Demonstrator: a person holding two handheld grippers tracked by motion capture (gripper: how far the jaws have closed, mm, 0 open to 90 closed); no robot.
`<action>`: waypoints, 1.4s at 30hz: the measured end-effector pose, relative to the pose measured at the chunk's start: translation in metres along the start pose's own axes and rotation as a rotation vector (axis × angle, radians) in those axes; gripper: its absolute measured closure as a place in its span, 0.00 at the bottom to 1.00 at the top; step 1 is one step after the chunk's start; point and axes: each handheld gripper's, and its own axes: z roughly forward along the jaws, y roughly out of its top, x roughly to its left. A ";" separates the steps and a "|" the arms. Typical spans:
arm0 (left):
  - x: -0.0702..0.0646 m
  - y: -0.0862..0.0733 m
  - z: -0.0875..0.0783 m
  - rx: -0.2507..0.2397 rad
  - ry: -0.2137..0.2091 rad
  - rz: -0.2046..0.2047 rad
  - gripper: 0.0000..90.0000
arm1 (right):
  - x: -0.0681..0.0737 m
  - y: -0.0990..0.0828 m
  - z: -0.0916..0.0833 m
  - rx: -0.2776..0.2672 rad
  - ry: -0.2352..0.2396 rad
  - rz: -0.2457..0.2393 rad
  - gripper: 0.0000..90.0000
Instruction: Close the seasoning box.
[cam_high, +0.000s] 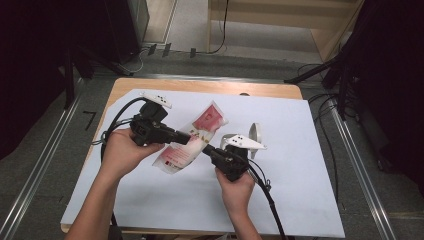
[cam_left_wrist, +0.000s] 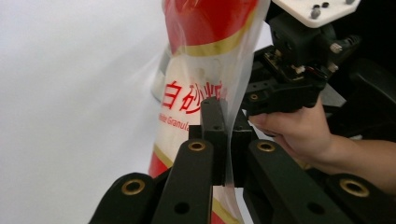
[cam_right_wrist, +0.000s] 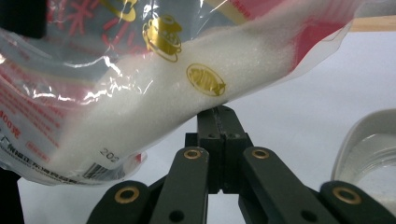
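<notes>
White sheeting covers the surface (cam_high: 300, 200), which stands on a grey floor with dark equipment to either side and a pale wooden unit beyond the far edge.

Item under handling: one clear plastic bag of white sugar (cam_high: 192, 142) with red and gold print. It is held above the middle of the surface, lying at a slant, its red top towards the far right and its other end towards the near left. In the right gripper view the white grains sit heaped against the bag's lower side.

Your left gripper (cam_high: 186, 139) comes in from the left. Its jaws are closed on the bag's film; the left gripper view shows the plastic pinched between the two pads. Your left hand (cam_high: 122, 150) grips the body behind it.

Your right gripper (cam_high: 206, 150) comes in from the near right. Its jaws stand together and clamp the bag's lower edge, as the right gripper view shows. Your right hand (cam_high: 235, 187) holds it from below.

Just to the right of the right gripper a clear glass jar (cam_right_wrist: 371, 158) rests on the sheeting, apart from the bag.
</notes>
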 end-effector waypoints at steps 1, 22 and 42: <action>0.001 0.000 -0.001 0.003 0.001 0.000 1.00 | 0.000 0.000 0.000 0.000 0.002 -0.003 1.00; 0.021 -0.006 -0.017 -0.078 0.032 -0.047 1.00 | 0.003 0.011 -0.007 0.069 0.041 -0.087 0.99; 0.048 0.008 0.001 -0.119 0.099 -0.033 1.00 | -0.011 0.013 -0.024 0.160 0.172 -0.184 0.88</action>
